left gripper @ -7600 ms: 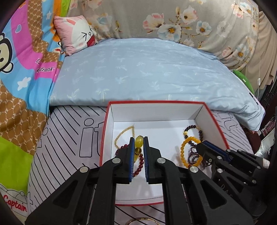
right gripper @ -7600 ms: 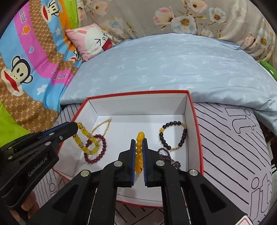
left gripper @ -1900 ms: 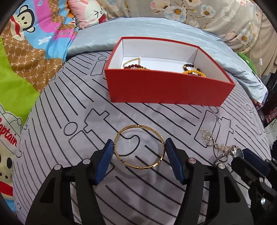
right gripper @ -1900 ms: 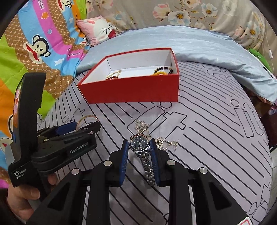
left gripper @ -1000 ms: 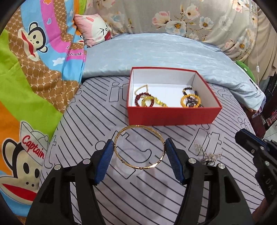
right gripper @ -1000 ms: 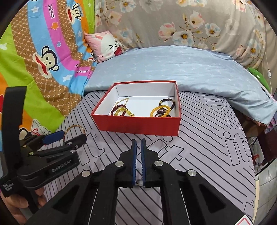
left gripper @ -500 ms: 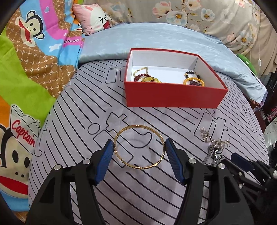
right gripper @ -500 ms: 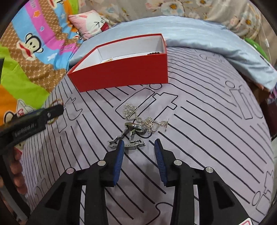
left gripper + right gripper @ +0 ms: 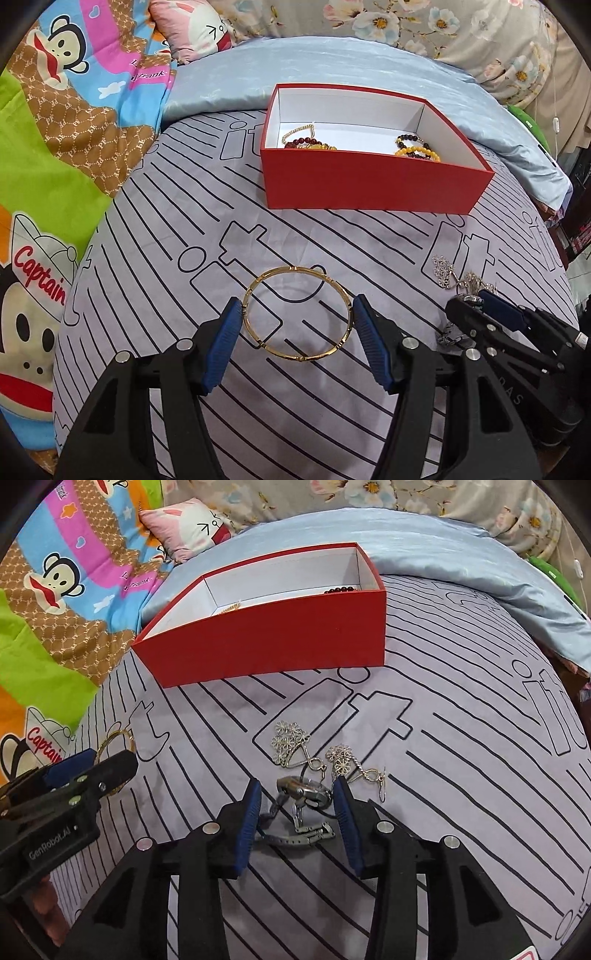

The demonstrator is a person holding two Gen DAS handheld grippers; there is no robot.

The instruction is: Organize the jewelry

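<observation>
On the bed, the left tool grasps a gold bangle across its width, one pad on each side of the ring, which explains why its jaws stand so far apart: the hoop is rigid and wide. The right tool is released; its jaws have just been opening, and they now straddle a silver watch that lies on the striped sheet, its band curled toward the camera, with no pad seen pressing it. Two silver flower chains lie tangled just beyond the watch, so a clean grip probably needs the pads on the watch case alone. The red box sits farther back on the bed, open-topped, with bead bracelets already inside; it looks like the place meant for these remaining pieces. Both tools point steeply down, suiting flat items on soft bedding.
</observation>
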